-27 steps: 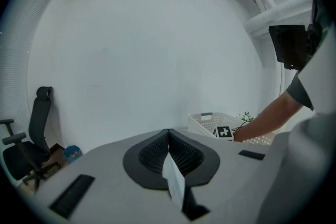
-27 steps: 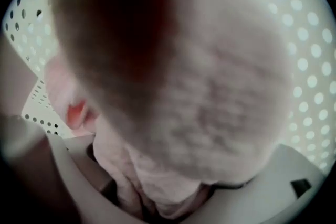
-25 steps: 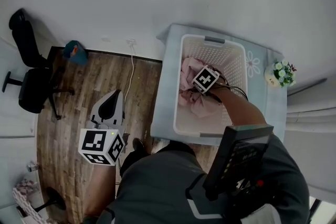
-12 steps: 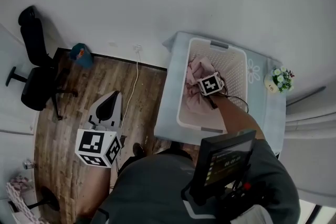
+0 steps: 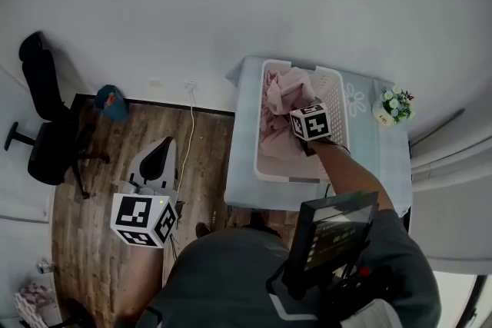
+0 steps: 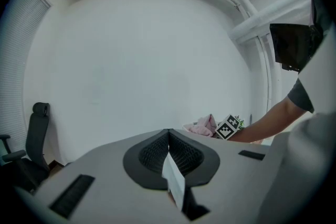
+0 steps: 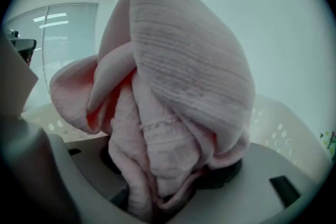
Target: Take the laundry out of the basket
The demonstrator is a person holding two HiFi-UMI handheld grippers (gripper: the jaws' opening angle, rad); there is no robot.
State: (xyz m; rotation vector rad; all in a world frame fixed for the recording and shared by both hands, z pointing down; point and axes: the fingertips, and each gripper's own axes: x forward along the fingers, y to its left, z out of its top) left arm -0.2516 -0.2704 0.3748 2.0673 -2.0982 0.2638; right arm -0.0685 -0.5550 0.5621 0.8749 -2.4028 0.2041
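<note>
A white perforated laundry basket (image 5: 338,100) stands on a pale blue table (image 5: 240,165). Pink laundry (image 5: 278,107) fills its left half. My right gripper (image 5: 301,119) is over the basket, shut on a bunched pink knitted garment (image 7: 184,76) that hangs above the basket wall (image 7: 283,126). Its jaws have just been closing with the cloth between them. The cloth hides the fingertips of the right gripper (image 7: 170,181). My left gripper (image 5: 157,159) hovers over the wooden floor left of the table. In its own view the left gripper (image 6: 169,140) is shut, its jaws meeting on nothing.
A small pot of flowers (image 5: 390,105) sits on the table right of the basket. A black office chair (image 5: 42,119), a teal object (image 5: 112,101) and a white cable (image 5: 191,115) are on the floor at left. The white wall is behind the table.
The right gripper has risen from deep in the basket, pulling the pink garment up above the rim. The left gripper has barely shifted.
</note>
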